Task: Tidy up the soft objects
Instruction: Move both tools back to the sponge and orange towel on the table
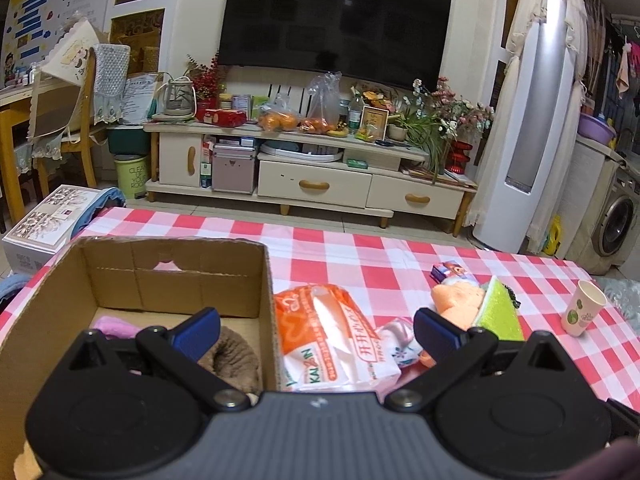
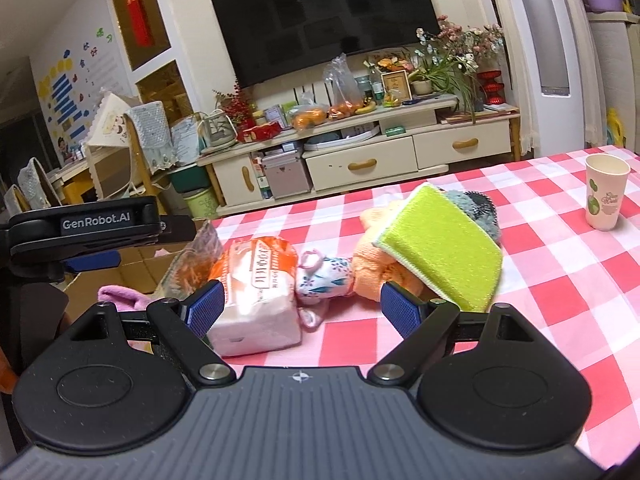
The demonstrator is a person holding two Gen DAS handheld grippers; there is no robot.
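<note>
My left tool (image 1: 316,330) has its fingers wide apart and empty, one over the cardboard box (image 1: 266,280) that holds a pink cloth (image 1: 114,326) and a brown fuzzy item (image 1: 236,354), the other just outside it above the orange-and-white tissue pack (image 1: 324,332). My right tool (image 2: 300,306) is also spread apart, gripping nothing, low over the checked worktop (image 2: 560,300) with that pack between its fingers. Beyond the pack from the box lie a floral pouch (image 2: 322,280), an orange cloth (image 2: 372,268) and a green sponge (image 2: 444,248) leaning on it; a paper cup (image 2: 605,198) stands well apart.
</note>
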